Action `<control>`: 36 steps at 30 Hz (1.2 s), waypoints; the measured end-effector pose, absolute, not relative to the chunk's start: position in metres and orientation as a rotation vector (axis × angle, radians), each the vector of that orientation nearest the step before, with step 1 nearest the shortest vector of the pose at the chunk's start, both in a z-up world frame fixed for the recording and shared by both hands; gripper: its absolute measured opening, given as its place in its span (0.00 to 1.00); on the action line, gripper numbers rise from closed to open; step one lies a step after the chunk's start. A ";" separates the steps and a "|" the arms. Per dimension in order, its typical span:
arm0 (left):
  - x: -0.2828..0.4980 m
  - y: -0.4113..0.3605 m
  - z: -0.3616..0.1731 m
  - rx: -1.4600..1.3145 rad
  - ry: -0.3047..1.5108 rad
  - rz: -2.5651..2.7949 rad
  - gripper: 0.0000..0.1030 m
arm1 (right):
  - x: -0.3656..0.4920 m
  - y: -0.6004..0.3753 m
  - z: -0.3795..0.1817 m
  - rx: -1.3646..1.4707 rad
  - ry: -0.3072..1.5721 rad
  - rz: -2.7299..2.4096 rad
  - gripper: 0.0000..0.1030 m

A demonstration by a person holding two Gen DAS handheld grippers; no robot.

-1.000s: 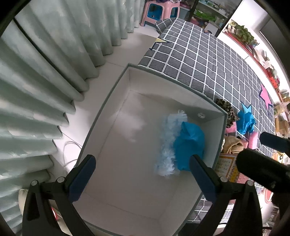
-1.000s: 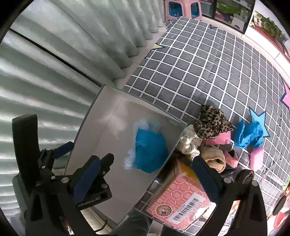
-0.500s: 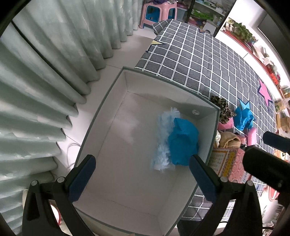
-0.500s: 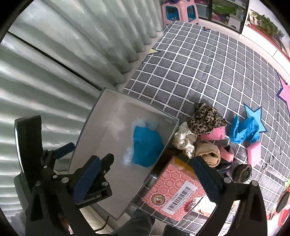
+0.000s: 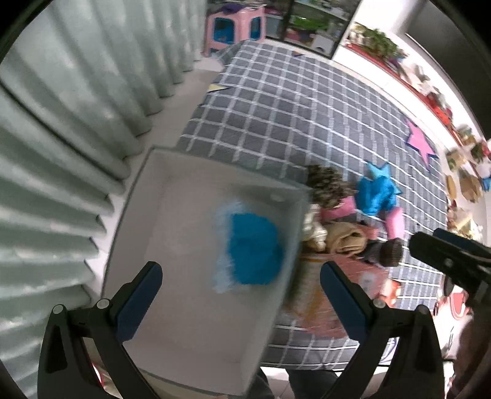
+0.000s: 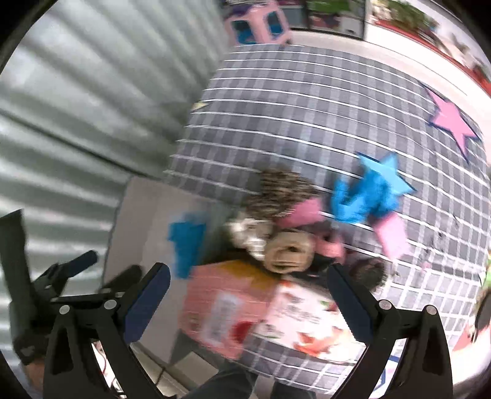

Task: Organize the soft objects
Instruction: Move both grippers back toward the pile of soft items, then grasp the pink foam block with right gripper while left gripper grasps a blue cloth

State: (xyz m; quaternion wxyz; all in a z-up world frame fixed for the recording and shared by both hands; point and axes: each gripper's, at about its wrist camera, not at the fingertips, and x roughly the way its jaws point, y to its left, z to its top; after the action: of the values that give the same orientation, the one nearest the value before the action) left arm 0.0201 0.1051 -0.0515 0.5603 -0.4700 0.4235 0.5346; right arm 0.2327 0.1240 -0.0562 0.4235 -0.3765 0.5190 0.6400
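Observation:
A white storage box (image 5: 172, 233) stands beside the checked mat. In it lie a blue cloth (image 5: 254, 248) and a pale fluffy piece (image 5: 222, 270). My left gripper (image 5: 241, 294) is open and empty above the box. A pile of soft things lies on the mat right of the box: a leopard-print piece (image 6: 282, 190), a pink one (image 6: 307, 211), a tan roll (image 6: 288, 251), a blue cloth (image 6: 362, 199). My right gripper (image 6: 248, 297) is open and empty above the pink carton (image 6: 227, 307), just short of the pile. Both views are blurred.
Pale curtains (image 5: 61, 129) hang left of the box. The grey checked mat (image 5: 291, 116) has pink (image 5: 420, 144) and blue star patches. A pink stool (image 5: 233, 27) stands at the far end. Shelves with small items run along the right wall.
Both grippers have swung to the right, away from the box and toward the pile on the mat. Both stay open and empty. The views have become blurred.

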 end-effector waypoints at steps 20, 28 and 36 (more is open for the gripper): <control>0.144 0.138 -0.054 -0.963 1.133 1.128 1.00 | 0.394 0.157 -0.201 -0.920 1.494 1.174 0.99; 0.184 0.160 -0.070 -0.957 1.189 1.118 1.00 | 0.375 0.188 -0.243 -1.067 1.386 1.210 0.99; 0.243 0.181 -0.092 -0.917 1.224 1.056 1.00 | 0.436 0.195 -0.255 -1.081 1.299 1.119 0.99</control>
State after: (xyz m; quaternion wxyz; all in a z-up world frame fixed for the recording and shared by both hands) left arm 0.2430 0.1811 -0.0918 0.5983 -0.3954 0.5276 0.4553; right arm 0.4359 0.1950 -0.2549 0.5289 -0.4525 0.5440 0.4686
